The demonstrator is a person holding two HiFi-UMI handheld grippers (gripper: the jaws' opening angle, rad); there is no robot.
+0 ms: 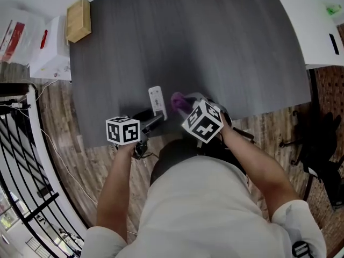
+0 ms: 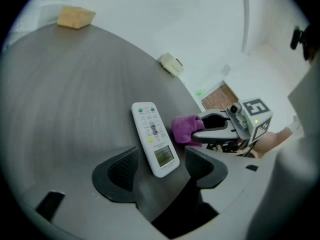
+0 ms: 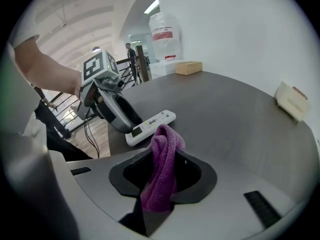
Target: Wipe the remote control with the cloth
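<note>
Head view — remote (image 1: 157,102) long axis points away; left tool (image 2: 160,165) released — right tool (image 3: 163,160) clenching cloth (image 3: 165,141).

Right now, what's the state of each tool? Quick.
Left tool: open, with the remote control end between its jaws and a small gap on each side.
Right tool: closed on the purple cloth.

White remote (image 1: 157,101) lies face-up beside bunched purple cloth (image 1: 180,102).
</note>
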